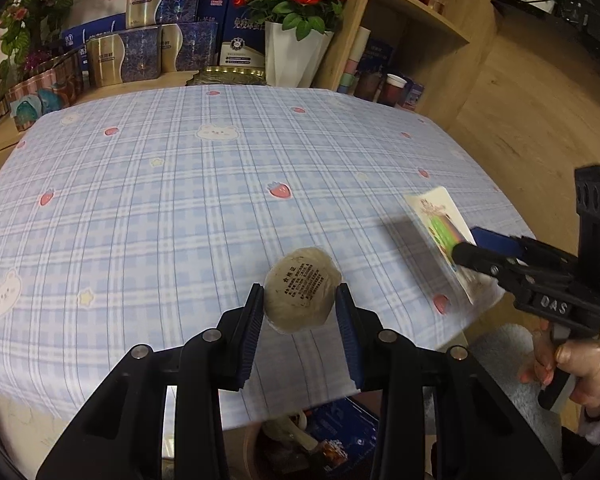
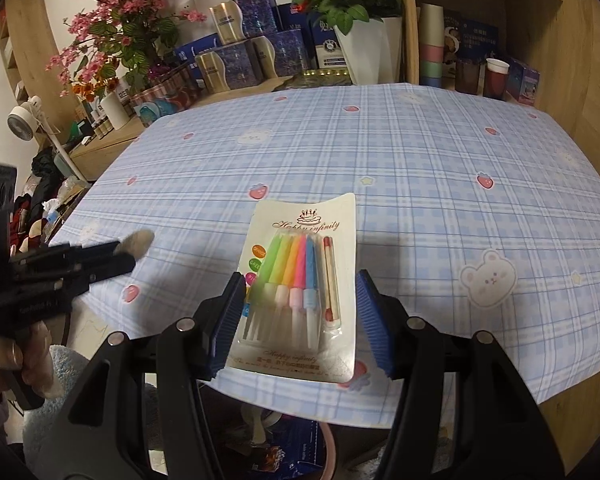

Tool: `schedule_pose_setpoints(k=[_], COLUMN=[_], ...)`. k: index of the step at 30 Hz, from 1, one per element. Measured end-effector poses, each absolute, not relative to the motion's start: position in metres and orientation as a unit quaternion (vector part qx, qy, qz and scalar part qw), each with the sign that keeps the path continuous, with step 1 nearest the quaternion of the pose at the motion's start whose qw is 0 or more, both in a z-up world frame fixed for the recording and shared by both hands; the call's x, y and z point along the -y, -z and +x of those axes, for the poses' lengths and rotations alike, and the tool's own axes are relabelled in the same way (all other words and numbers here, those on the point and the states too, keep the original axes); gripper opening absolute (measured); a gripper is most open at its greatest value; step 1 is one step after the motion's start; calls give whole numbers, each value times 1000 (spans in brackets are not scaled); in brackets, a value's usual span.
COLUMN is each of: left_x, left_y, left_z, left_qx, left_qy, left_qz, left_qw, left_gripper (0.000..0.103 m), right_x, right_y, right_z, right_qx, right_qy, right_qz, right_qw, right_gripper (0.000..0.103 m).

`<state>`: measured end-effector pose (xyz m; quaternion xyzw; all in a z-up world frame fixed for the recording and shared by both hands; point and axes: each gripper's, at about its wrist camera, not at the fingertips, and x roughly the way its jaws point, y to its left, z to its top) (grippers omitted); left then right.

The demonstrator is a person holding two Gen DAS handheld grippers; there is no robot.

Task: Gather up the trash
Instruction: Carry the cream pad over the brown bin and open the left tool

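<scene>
A round beige paper disc with black print (image 1: 301,289) sits between the pads of my left gripper (image 1: 300,312), which is closed against its edges just above the checked tablecloth (image 1: 180,200). In the right wrist view the disc (image 2: 138,243) shows edge-on in the left gripper (image 2: 120,258). A candle pack on a white card (image 2: 300,284) is between the pads of my right gripper (image 2: 304,316), which is closed against the card's two edges. In the left wrist view the card (image 1: 444,236) is tilted up in the right gripper (image 1: 466,250).
A bin with trash (image 1: 312,444) stands below the table's front edge; it also shows in the right wrist view (image 2: 284,448). Boxes (image 1: 140,52) and a white pot of red roses (image 1: 296,52) line the back. A wooden shelf (image 1: 416,40) with cups stands at right.
</scene>
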<state>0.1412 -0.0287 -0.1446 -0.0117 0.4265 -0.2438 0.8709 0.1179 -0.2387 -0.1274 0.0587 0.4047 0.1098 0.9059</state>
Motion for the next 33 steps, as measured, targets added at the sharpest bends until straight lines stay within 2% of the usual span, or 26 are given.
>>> schedule_pose_setpoints(k=[6, 13, 19, 26, 28, 30, 33], left_x=[31, 47, 70, 87, 87, 84, 75], left_y=[159, 208, 249, 268, 266, 262, 250], left_z=[93, 42, 36, 43, 47, 50, 51], left_qx=[-442, -492, -535, -540, -534, -528, -513], left_qy=[274, 304, 313, 310, 311, 314, 304], left_qz=[-16, 14, 24, 25, 14, -6, -19], left_qw=[854, 816, 784, 782, 786, 789, 803], left_gripper=[36, 36, 36, 36, 42, 60, 67], right_x=[229, 224, 222, 227, 229, 231, 232], right_y=[121, 127, 132, 136, 137, 138, 139], right_z=[99, 84, 77, 71, 70, 69, 67], right_qx=[-396, -401, -406, -411, -412, -412, -413], right_qy=[-116, -119, -116, -110, -108, -107, -105], right_qz=[56, 54, 52, 53, 56, 57, 58], right_qw=[909, 907, 905, 903, 903, 903, 903], right_gripper=[57, 57, 57, 57, 57, 57, 57])
